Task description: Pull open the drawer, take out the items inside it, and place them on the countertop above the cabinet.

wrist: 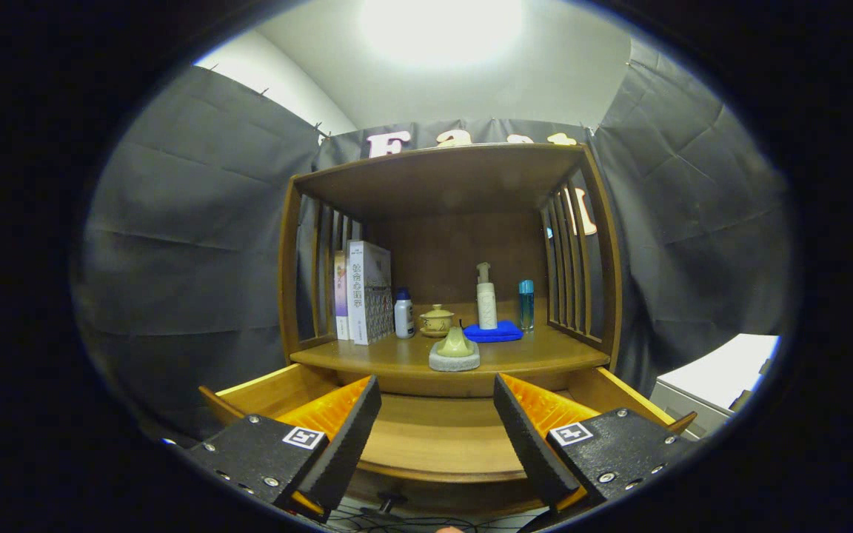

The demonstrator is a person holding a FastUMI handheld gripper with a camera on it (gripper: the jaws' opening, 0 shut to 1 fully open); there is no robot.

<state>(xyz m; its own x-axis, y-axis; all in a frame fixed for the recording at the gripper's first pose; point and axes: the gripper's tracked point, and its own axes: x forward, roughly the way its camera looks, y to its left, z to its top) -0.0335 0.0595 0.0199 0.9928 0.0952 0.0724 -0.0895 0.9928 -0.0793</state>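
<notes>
- Tool spread wide, nothing between its fingers, gripping nothing; hovers over the front of the pulled-out drawer, pointed at the cabinet.
- Wooden drawer of warm brown timber drawn out toward the camera, side walls flaring left and right; the floor visible between the fingers looks bare, though corners behind the finger bodies stay hidden.
- Brown wooden counter of the slatted cabinet just above and beyond the drawer; serves as the drop-off surface, hence the cluster of small things there.
- Nearest the front edge: a pale yellow-green cone-shaped piece on a grey stone-like round base, set forward where a reach from the drawer ends most easily.
- Behind it, a flat blue cloth pad carrying a cream pump bottle, upright; a slim teal bottle just beside, near the right slats.
- Toward the left: a small yellowish lidded ceramic cup on a saucer, a white bottle with a blue cap, and upright white and purple books leaning against the left slats for support.
- Judged from the apparently bare drawer and the crowded counter, unloading seems finished or close to it; worth checking the hidden corners.
</notes>
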